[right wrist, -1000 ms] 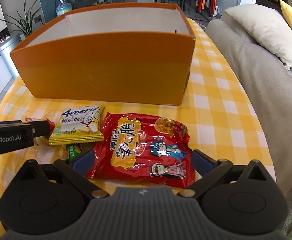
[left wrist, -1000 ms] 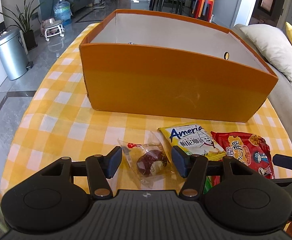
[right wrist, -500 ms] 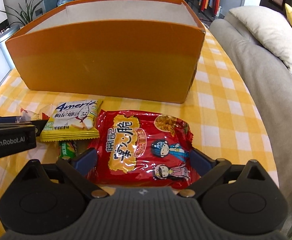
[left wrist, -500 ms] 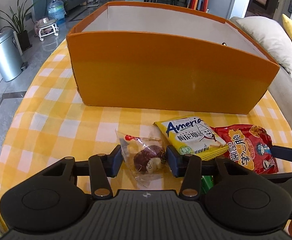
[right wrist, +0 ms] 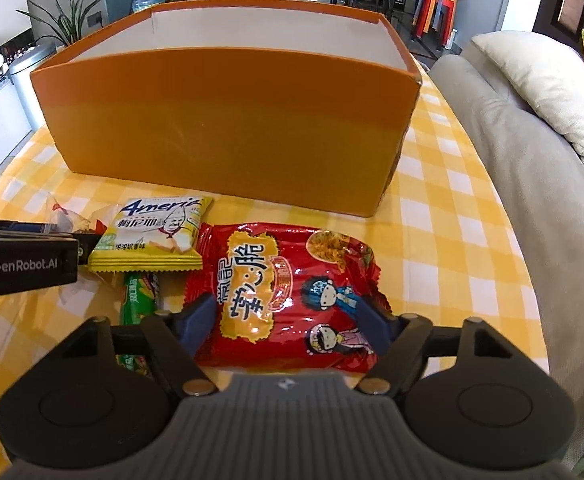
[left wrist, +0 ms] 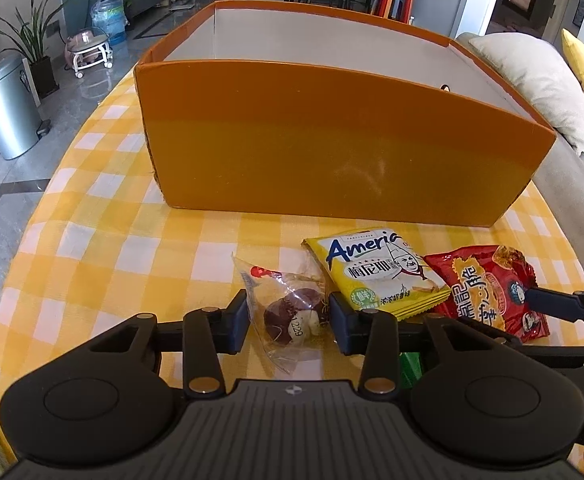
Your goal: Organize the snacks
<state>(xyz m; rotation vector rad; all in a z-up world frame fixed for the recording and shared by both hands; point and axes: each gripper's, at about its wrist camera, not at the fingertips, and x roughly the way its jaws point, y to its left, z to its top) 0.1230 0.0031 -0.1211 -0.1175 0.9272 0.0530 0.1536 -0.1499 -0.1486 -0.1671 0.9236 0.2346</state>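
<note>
A big orange box stands open on the yellow checked table; it also shows in the right wrist view. My left gripper has its pads against a clear packet with a dark pastry. My right gripper is closed on the sides of a red snack bag, also visible in the left wrist view. A yellow cracker packet lies between them, shown too in the left wrist view. A green packet lies partly under it.
A grey sofa with a cream pillow runs along the table's right edge. A metal bin, a plant and a water bottle stand on the floor to the left. Chairs and stools are behind the box.
Both grippers have narrowed around their packets. The left pads closed in on the clear pastry packet. The right fingers now press the red bag's sides.
</note>
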